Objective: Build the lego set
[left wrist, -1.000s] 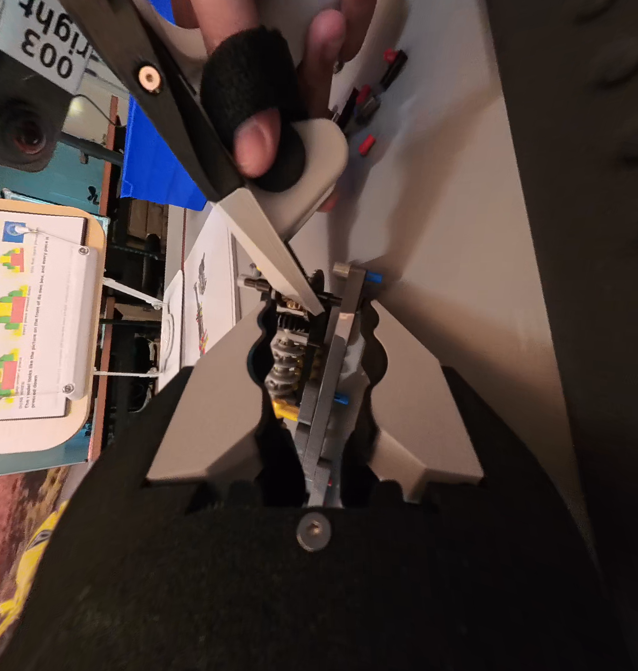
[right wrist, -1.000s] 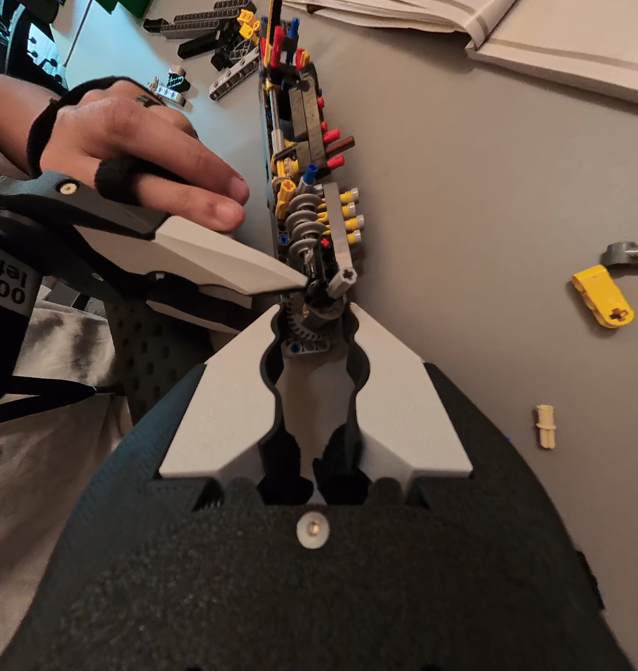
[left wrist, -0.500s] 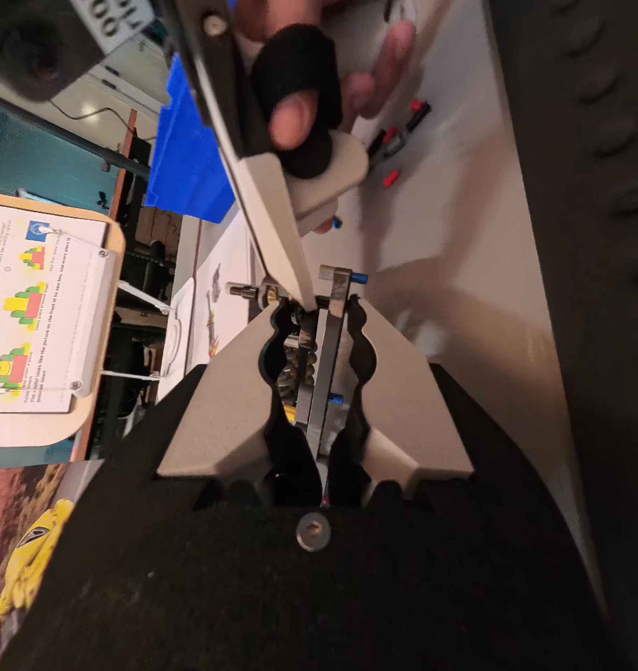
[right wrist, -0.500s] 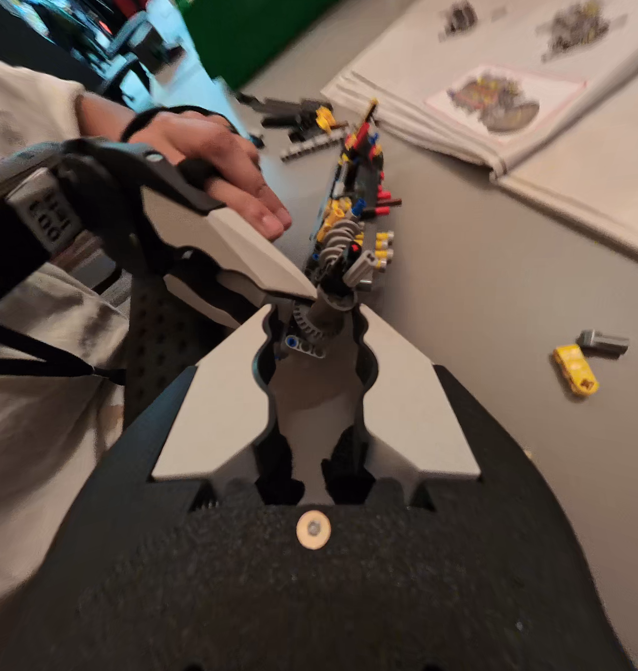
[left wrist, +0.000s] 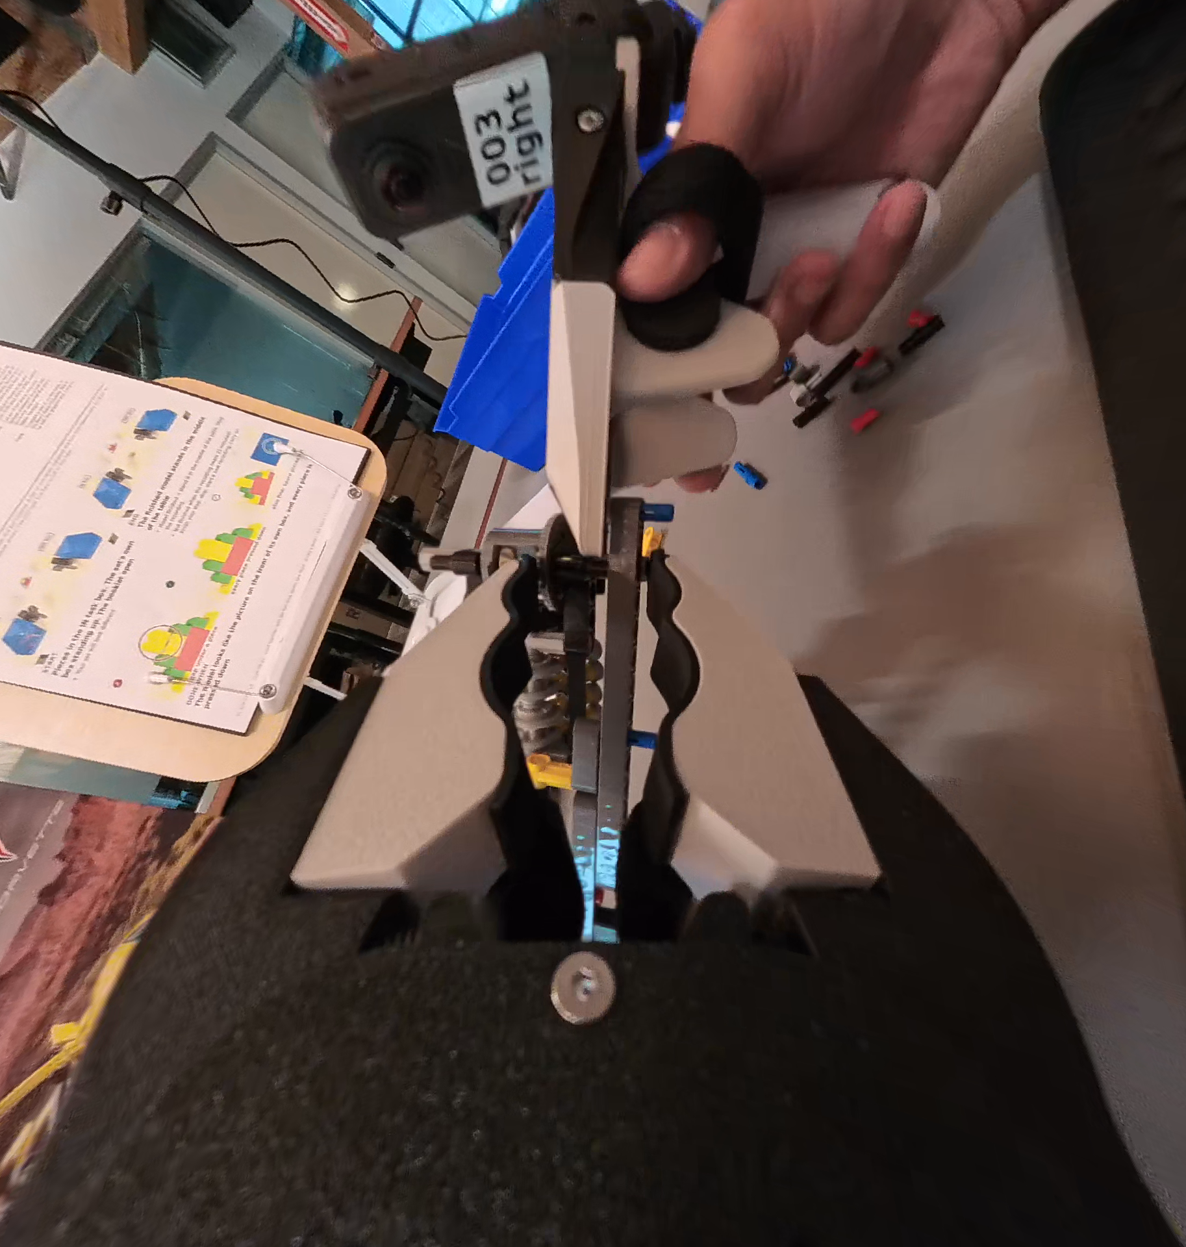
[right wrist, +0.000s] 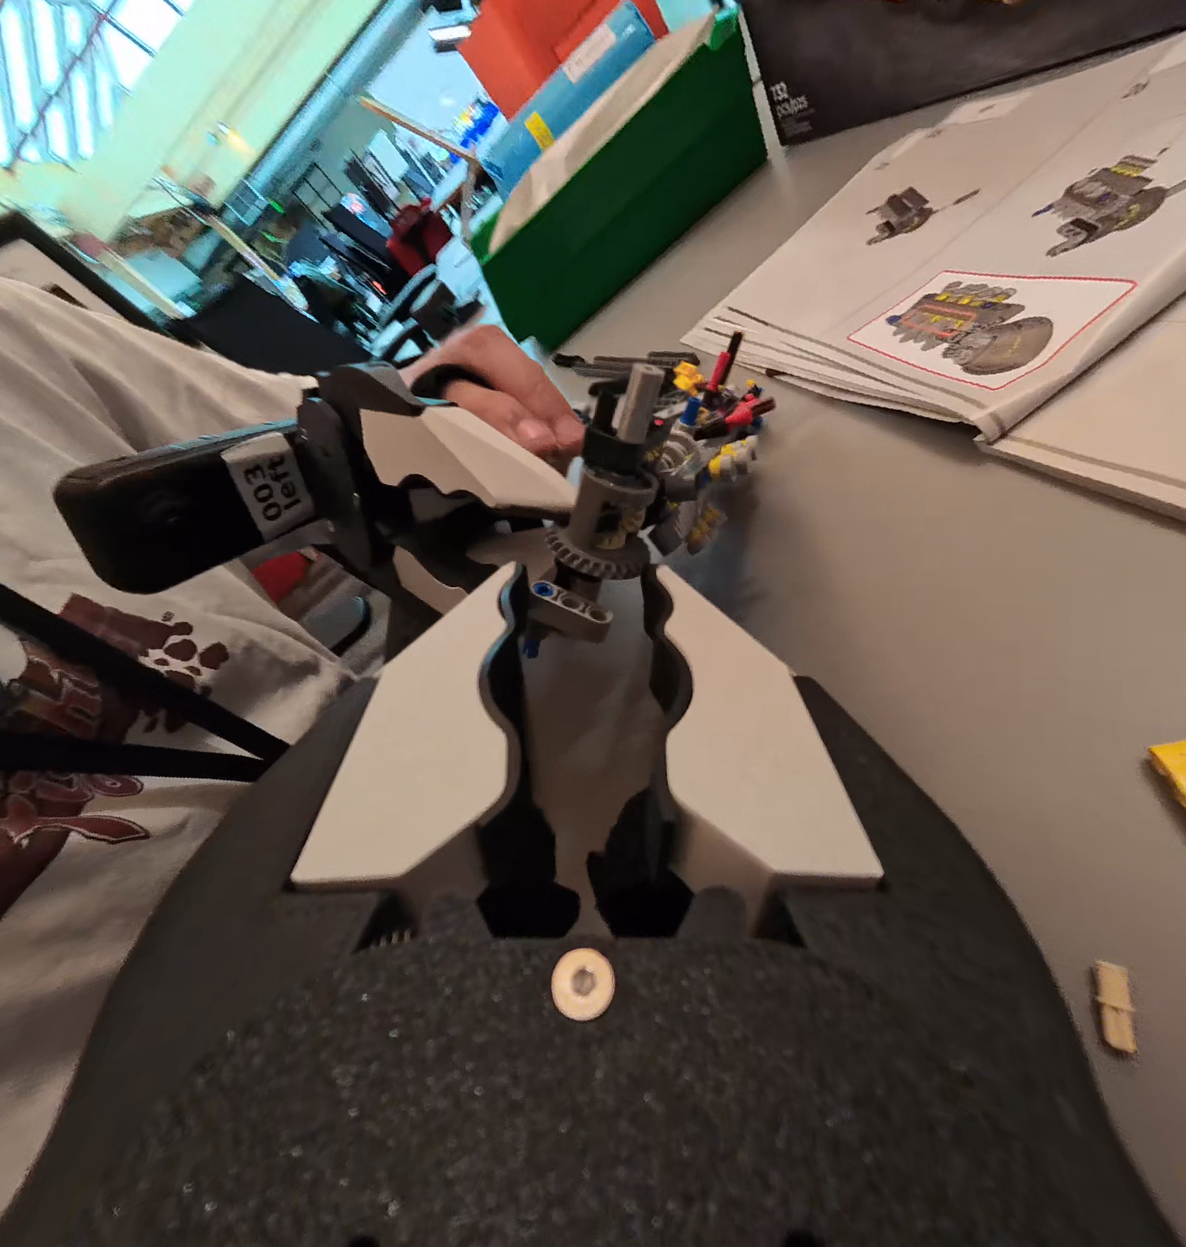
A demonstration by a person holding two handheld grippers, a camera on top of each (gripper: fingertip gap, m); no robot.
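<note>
The partly built lego assembly (left wrist: 614, 675) sits at frame centre, clamped along its long grey beam between the left tongs (left wrist: 587, 573). The right tongs (right wrist: 580, 580) close on its gear end, lifted above the desk (right wrist: 914, 607). The assembly looks light and rigid along the beam, but pins and gears may pop loose. Grip the beam, not the protruding axle (right wrist: 637, 398).
</note>
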